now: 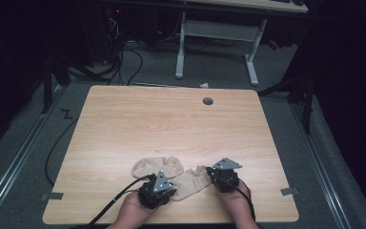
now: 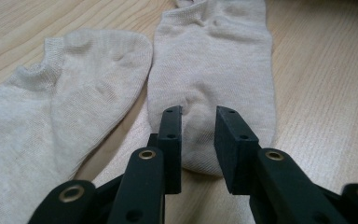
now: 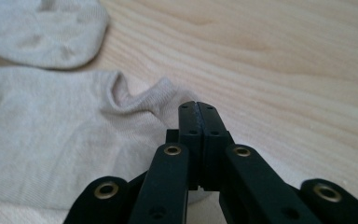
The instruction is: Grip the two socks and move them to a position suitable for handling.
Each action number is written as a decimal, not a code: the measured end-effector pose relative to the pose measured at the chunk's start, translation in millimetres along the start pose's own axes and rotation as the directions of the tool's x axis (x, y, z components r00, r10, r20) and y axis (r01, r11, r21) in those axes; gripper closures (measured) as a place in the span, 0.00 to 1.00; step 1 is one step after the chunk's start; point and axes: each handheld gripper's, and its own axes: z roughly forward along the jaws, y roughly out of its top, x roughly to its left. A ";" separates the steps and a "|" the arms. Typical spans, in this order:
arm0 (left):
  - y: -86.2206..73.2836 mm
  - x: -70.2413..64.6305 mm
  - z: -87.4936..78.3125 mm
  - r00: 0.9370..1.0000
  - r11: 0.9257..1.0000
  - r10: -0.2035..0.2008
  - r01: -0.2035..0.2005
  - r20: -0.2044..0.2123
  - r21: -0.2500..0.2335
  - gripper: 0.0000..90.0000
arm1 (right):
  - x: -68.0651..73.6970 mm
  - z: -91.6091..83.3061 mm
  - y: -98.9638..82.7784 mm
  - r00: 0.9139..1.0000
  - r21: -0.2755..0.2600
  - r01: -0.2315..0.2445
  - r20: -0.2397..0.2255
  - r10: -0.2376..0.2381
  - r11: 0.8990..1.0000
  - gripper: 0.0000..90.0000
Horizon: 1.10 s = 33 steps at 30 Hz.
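Observation:
Two beige ankle socks lie side by side near the table's front edge. The far sock (image 1: 156, 166) (image 2: 74, 93) (image 3: 42, 28) lies flat and free. The near sock (image 1: 190, 183) (image 2: 214, 60) (image 3: 51, 140) stretches between my two grippers. My left gripper (image 1: 173, 184) (image 2: 198, 114) is open, its jaws a short gap apart over that sock's toe end. My right gripper (image 1: 210, 173) (image 3: 198, 106) is at the cuff end, jaws pressed together on the cuff's edge, which rises slightly toward the tips.
The light wooden table (image 1: 171, 119) has a round grey cable hole (image 1: 208, 101) near its far edge. Black cables (image 1: 109, 205) trail off the front from both grippers. A white desk frame (image 1: 217, 43) stands on the floor beyond.

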 end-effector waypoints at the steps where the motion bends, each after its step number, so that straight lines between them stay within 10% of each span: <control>1: -0.2 0.3 -0.3 1.000 1.000 0.000 0.000 0.002 0.001 0.80 | 0.0 0.3 -1.7 1.000 0.006 0.005 -0.005 -0.005 1.000 1.00; 13: -13.0 6.7 -17.8 1.000 0.999 0.004 -0.004 -0.003 0.038 0.80 | 21.2 -10.8 -10.1 0.996 0.023 0.048 -0.082 -0.046 0.999 1.00; 33: -51.5 37.5 -66.1 0.994 0.992 -0.077 0.084 -0.072 0.099 0.81 | 70.1 -1.2 1.7 0.965 0.005 0.170 -0.206 -0.165 0.986 0.99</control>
